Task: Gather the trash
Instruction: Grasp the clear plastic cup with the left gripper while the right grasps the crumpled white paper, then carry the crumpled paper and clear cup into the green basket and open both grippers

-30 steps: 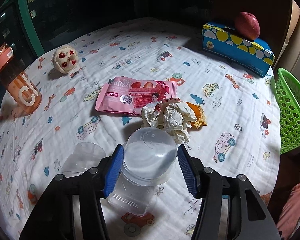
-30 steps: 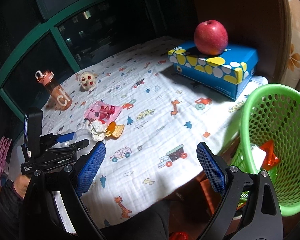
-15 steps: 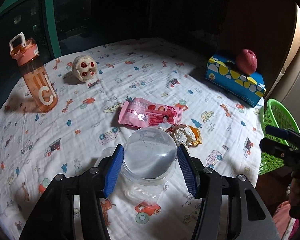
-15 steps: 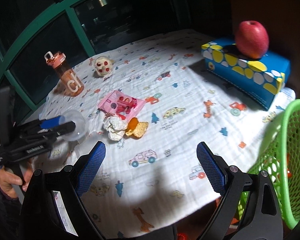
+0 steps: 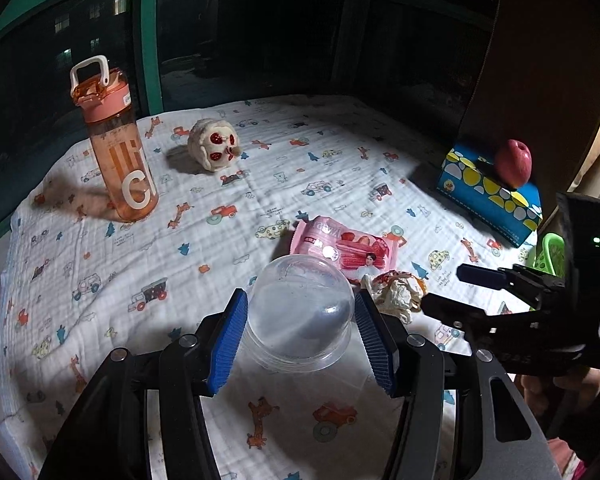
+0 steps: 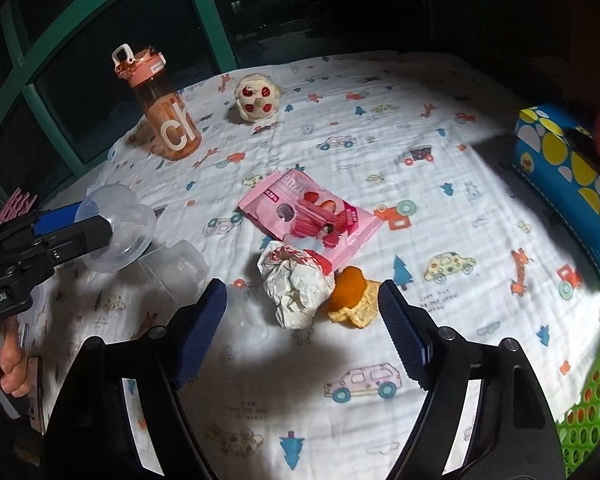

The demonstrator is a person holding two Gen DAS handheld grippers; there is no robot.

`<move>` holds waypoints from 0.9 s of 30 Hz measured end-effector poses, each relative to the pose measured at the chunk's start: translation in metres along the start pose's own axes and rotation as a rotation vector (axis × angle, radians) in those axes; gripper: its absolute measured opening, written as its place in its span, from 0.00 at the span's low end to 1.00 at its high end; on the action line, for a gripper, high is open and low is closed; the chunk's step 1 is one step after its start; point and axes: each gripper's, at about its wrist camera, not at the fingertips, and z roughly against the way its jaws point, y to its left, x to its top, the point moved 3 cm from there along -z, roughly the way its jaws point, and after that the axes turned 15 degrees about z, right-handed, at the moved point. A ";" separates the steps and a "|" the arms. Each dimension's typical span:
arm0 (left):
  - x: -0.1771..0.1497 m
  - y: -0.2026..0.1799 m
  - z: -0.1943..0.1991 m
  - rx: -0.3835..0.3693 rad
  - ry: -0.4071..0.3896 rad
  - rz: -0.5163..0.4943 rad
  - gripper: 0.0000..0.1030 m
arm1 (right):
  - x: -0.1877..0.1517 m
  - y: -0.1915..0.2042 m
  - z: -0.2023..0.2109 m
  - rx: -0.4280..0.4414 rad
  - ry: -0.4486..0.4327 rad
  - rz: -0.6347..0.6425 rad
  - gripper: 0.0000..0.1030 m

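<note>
My left gripper (image 5: 300, 332) is shut on a clear plastic dome lid (image 5: 300, 312) and holds it above the table; the lid also shows in the right wrist view (image 6: 120, 228). A clear plastic cup (image 6: 176, 264) lies on the cloth below it. My right gripper (image 6: 304, 332) is open and empty, just in front of a crumpled paper ball (image 6: 296, 284) and an orange peel (image 6: 352, 300). A pink snack wrapper (image 6: 308, 216) lies behind them. The green basket (image 6: 592, 408) is at the lower right.
An orange water bottle (image 5: 116, 148) and a skull-like toy (image 5: 216, 148) stand at the back left. A blue spotted box (image 5: 488, 192) with a red apple (image 5: 512, 162) on it sits at the right. The table (image 6: 380, 120) has a printed white cloth.
My left gripper has lifted the dome lid off the cup and risen. My right gripper has moved left from the basket to the paper ball and peel.
</note>
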 end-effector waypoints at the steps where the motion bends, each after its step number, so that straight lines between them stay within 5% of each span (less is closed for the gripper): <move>1: 0.000 0.002 0.000 0.001 0.000 0.005 0.52 | 0.003 0.003 -0.006 -0.001 0.008 0.012 0.73; 9: 0.002 0.021 -0.002 0.006 0.006 0.041 0.52 | 0.011 0.017 -0.049 -0.046 0.102 0.089 0.69; 16: 0.002 0.024 -0.003 -0.001 0.010 0.046 0.52 | 0.005 0.017 -0.061 -0.103 0.133 0.113 0.47; 27: 0.001 -0.001 0.001 -0.037 0.006 0.020 0.52 | 0.002 0.004 0.007 -0.029 -0.013 -0.011 0.45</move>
